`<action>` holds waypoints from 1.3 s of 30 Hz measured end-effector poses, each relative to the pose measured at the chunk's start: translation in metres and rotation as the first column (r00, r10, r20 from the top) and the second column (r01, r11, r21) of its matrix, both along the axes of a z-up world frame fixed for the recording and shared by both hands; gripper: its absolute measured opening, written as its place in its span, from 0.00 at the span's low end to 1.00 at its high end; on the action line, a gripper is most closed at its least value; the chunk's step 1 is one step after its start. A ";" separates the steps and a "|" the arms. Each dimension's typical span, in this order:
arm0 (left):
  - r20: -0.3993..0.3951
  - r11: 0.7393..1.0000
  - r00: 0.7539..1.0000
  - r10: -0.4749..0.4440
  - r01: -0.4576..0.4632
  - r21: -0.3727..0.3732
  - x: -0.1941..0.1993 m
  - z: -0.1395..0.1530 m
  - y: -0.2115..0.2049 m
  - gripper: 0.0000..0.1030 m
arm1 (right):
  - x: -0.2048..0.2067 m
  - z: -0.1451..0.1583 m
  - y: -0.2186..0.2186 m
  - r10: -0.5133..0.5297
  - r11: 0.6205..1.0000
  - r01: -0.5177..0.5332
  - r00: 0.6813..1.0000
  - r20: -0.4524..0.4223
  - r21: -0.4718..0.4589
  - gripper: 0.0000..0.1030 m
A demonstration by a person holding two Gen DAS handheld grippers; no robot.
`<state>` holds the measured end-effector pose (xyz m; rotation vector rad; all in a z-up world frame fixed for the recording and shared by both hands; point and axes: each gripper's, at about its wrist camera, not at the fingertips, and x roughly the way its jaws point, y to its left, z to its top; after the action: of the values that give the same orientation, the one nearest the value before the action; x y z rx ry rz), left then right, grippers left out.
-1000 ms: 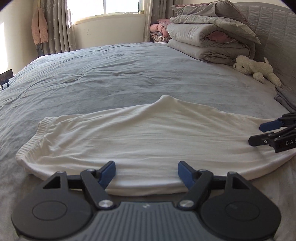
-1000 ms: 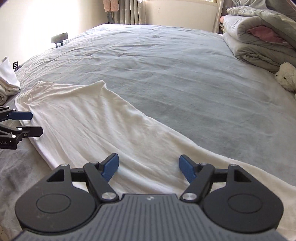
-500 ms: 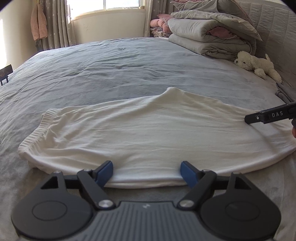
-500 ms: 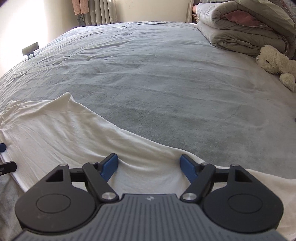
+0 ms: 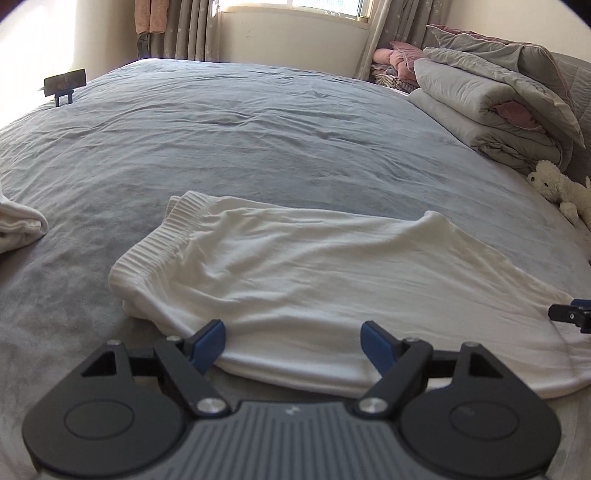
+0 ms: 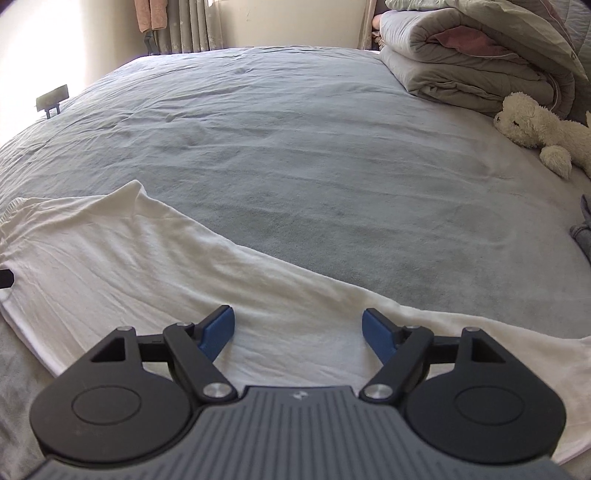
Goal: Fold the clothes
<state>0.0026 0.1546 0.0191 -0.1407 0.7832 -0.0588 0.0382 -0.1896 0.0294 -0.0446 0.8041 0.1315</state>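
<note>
The white garment [image 5: 314,280] lies spread flat on the grey bed [image 5: 258,140], close under both grippers, its ribbed waistband [image 5: 155,243] at the left end in the left wrist view. The left gripper [image 5: 293,341] hovers over the garment's near folded edge with its jaws wide apart, the blue pads on either side of the cloth edge and not pinching it. The right gripper [image 6: 299,330] sits over the garment's long, narrowing part [image 6: 184,273]; its jaws are opening, with the cloth lying flat beneath and between them, not gripped. In the left wrist view the tip of the right gripper shows at the right edge, just beside the garment.

To the left of the waistband, another pale folded cloth [image 5: 18,221] rests on the bed. Farther off, a white plush toy [image 6: 535,129] lies at the right side, below a stack of folded grey quilts [image 5: 491,99]. A small dark stand [image 5: 64,83] sits at the far left edge of the bed. Beyond are curtains [image 5: 184,29] and a bright window [image 5: 295,5].
</note>
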 end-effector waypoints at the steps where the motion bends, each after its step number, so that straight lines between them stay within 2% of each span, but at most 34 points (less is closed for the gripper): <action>1: 0.002 1.000 1.000 0.000 0.000 -0.008 -0.001 0.001 0.001 0.79 | -0.003 0.002 -0.001 0.002 1.000 -0.002 1.000 0.006 0.005 0.77; 2: 0.001 1.000 1.000 0.001 -0.001 -0.020 -0.001 0.002 0.003 0.79 | -0.005 0.003 -0.001 0.006 1.000 -0.006 1.000 0.004 0.010 0.77; 6: -0.023 0.999 1.000 -0.011 0.011 0.031 -0.001 -0.001 -0.002 0.79 | -0.012 -0.005 0.009 0.046 0.999 -0.048 0.997 -0.056 -0.021 0.77; 9: -0.030 0.996 0.999 -0.027 0.030 0.083 -0.004 -0.003 -0.007 0.79 | -0.016 -0.008 0.010 0.051 0.998 -0.053 0.997 -0.051 -0.035 0.77; 14: -0.039 0.992 0.999 -0.038 0.042 0.120 -0.005 -0.005 -0.010 0.81 | -0.024 -0.008 0.008 0.045 0.999 -0.047 0.998 -0.050 -0.027 0.77; 19: -0.041 0.988 0.998 -0.040 0.046 0.145 -0.006 -0.006 -0.013 0.82 | -0.032 -0.007 0.008 0.059 0.998 -0.061 0.997 -0.054 -0.024 0.78; 24: -0.046 0.987 0.998 -0.034 0.041 0.153 -0.006 -0.006 -0.011 0.87 | -0.045 -0.005 -0.003 0.066 0.997 -0.068 0.996 -0.055 -0.037 0.79; 34: -0.072 0.991 0.997 0.006 0.004 0.135 -0.004 -0.004 -0.009 0.89 | -0.066 -0.005 -0.055 -0.051 0.997 0.048 0.997 -0.057 -0.052 0.84; 36: -0.078 0.993 0.997 0.012 -0.003 0.122 -0.002 -0.001 -0.007 0.89 | -0.069 -0.004 -0.073 -0.118 0.992 0.116 0.992 -0.054 -0.054 0.84; 39: -0.072 0.994 0.997 0.024 -0.016 0.111 0.001 0.003 -0.005 0.89 | -0.071 -0.007 -0.103 -0.272 0.958 0.264 0.960 -0.066 -0.110 0.86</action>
<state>0.0038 0.1496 0.0224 -0.0461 0.8562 0.0086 -0.0328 -0.2929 0.0222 -0.0243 0.8894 -0.1652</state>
